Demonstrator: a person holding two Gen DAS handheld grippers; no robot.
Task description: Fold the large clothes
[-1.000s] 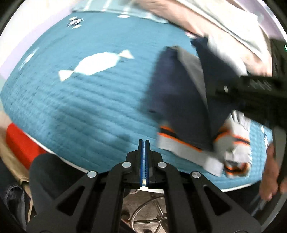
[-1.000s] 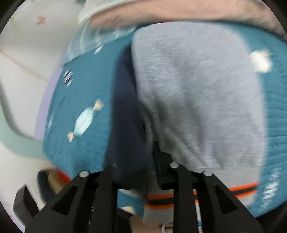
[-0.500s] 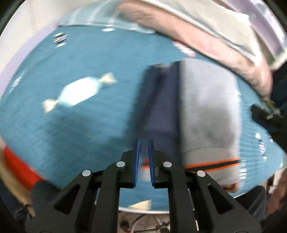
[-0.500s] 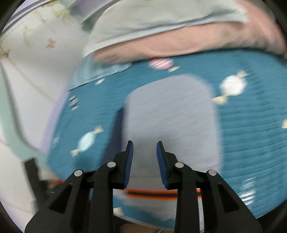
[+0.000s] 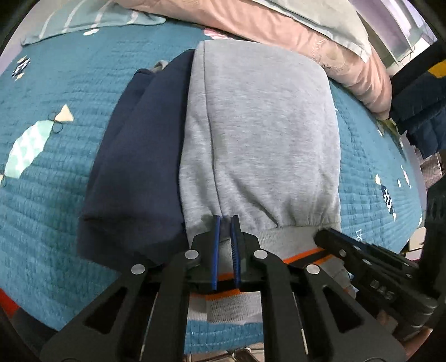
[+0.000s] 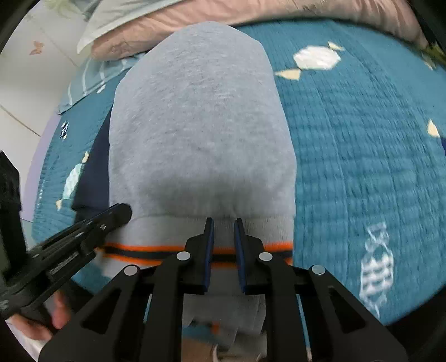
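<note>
**Two grippers poised at hem of half-folded sweatshirt**

A grey-and-navy sweatshirt (image 5: 259, 133) is seen laid on a teal quilted bed (image 5: 55, 172), folded into a long strip whose long axis runs straight away from both hand-held grippers, toward pink and grey bedding (image 5: 278, 25) at the far end. The near end, a ribbed grey hem (image 6: 251, 231) w/ orange and dark stripes, lies directly under the fingertips. The left hand-held gripper (image 5: 225, 220) is held over the hem's left part, near the seam where a navy panel (image 5: 139, 156) shows beside the grey; its blue pads stand a narrow slit apart, and nothing is seen pinched between them. The right hand-held gripper (image 6: 224, 222) is set over the hem's right part, pads parted somewhat wider, likewise w/ no cloth gripped. Both are about equally near; each is visible in the other's view, side by side along the hem.

Fabric reads as soft fleece jersey, matte, slightly pilled, gathered into small puckers where body meets rib. The far end is rounded and plump, suggesting several layers. The quilt is stitched in fine ridges w/ pale candy-shaped prints (image 6: 317, 58).

Judged from this: the next fold prob. calls for the hem to be pinched at both points and carried away along the strip's length; thick layers may slip from a shallow bite.
</note>
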